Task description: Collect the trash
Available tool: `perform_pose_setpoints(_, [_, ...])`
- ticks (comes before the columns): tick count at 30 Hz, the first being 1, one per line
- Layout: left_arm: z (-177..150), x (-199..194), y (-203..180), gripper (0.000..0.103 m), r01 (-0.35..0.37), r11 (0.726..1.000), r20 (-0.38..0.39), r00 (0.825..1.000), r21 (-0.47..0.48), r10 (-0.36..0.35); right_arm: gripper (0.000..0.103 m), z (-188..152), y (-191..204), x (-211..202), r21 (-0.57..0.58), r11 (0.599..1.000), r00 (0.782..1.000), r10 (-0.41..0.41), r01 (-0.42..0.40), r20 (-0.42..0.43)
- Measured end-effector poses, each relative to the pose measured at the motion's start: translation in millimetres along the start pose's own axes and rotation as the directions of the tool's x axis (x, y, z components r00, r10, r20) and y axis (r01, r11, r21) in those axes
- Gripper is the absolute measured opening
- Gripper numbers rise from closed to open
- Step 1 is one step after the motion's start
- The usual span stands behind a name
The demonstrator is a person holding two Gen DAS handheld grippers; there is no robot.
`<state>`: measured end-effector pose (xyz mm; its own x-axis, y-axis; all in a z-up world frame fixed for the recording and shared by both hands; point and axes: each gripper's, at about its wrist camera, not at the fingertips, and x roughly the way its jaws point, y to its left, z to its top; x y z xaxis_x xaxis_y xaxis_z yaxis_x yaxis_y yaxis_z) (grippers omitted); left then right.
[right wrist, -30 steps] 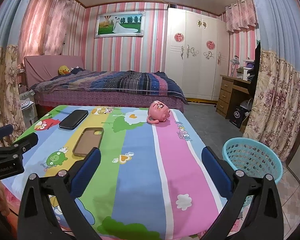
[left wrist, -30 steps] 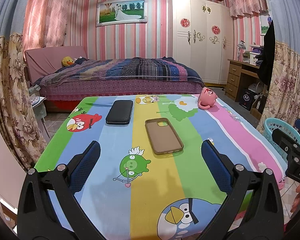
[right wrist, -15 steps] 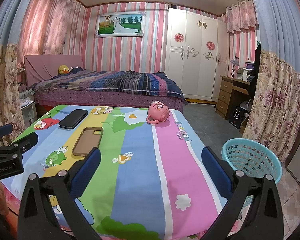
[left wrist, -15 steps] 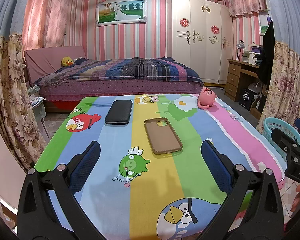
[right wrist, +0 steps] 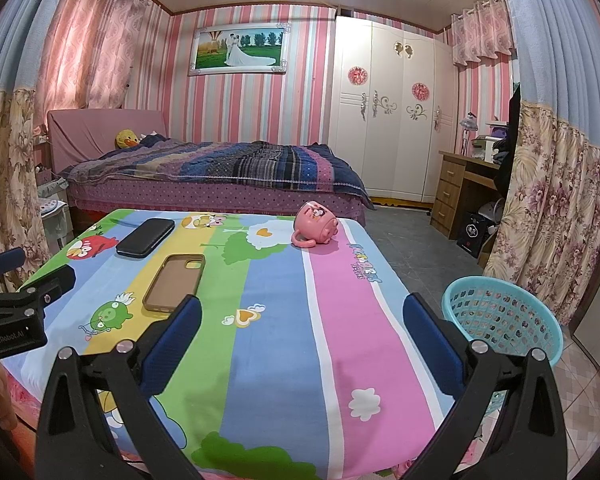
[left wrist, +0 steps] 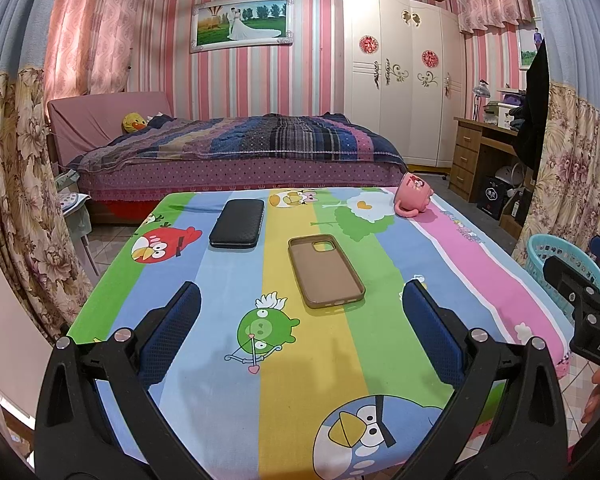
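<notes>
The bed stands across the far side of the room, with a wardrobe to its right and a desk beyond that. Nearer the cameras, the bench carries a striped cartoon cloth that covers its top.

On the floor just off the bench's right edge sits a basket, a teal mesh one, upright.

Three things lie on the bench, well apart from one another. A cup, pink, lies tipped on its side near the far right corner, its handle towards the cameras. A wallet, black, lies flat on the far left part. A case, a brown phone shell, lies open side up near the middle, between the other two and closer to the cameras.

The left hand-held gripper hovers over the near edge of the bench with its fingers spread wide and nothing between them; the case lies just beyond its tips. The right hand-held gripper hovers over the near right part, likewise spread and holding nothing, with the basket just beside its right finger in the right wrist view.
</notes>
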<state>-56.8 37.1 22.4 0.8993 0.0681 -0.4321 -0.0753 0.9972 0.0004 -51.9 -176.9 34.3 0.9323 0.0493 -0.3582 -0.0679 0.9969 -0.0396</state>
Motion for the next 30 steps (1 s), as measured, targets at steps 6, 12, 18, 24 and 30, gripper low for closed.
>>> perform_pose_setpoints(6, [-0.1, 0.7, -1.5, 0.098, 0.004, 1.000, -0.004, 1.000, 0.003, -0.004, 0.098, -0.1, 0.0, 0.1, 0.000, 1.000, 1.000, -0.001, 0.001, 0.000])
perform_pose_setpoints(12, [-0.3, 1.5, -1.6, 0.098, 0.004, 1.000, -0.006, 1.000, 0.005, -0.004, 0.098, -0.1, 0.5, 0.3, -0.001, 1.000, 1.000, 0.000, 0.000, 0.000])
perform_pose_setpoints(18, [-1.0, 1.7, -2.1, 0.098, 0.004, 1.000, -0.005, 1.000, 0.005, -0.004, 0.098, -0.2, -0.4, 0.2, -0.001, 1.000, 1.000, -0.001, 0.001, 0.000])
perform_pose_setpoints(24, [-1.0, 1.6, -2.1, 0.098, 0.004, 1.000, -0.005, 1.000, 0.005, -0.004, 0.098, -0.4, -0.3, 0.3, -0.002, 1.000, 1.000, -0.001, 0.001, -0.001])
perform_pose_setpoints(30, [-1.0, 1.6, -2.1, 0.098, 0.005, 1.000, -0.005, 1.000, 0.004, -0.005, 0.098, -0.4, 0.0, 0.4, -0.003, 1.000, 1.000, -0.002, 0.002, 0.000])
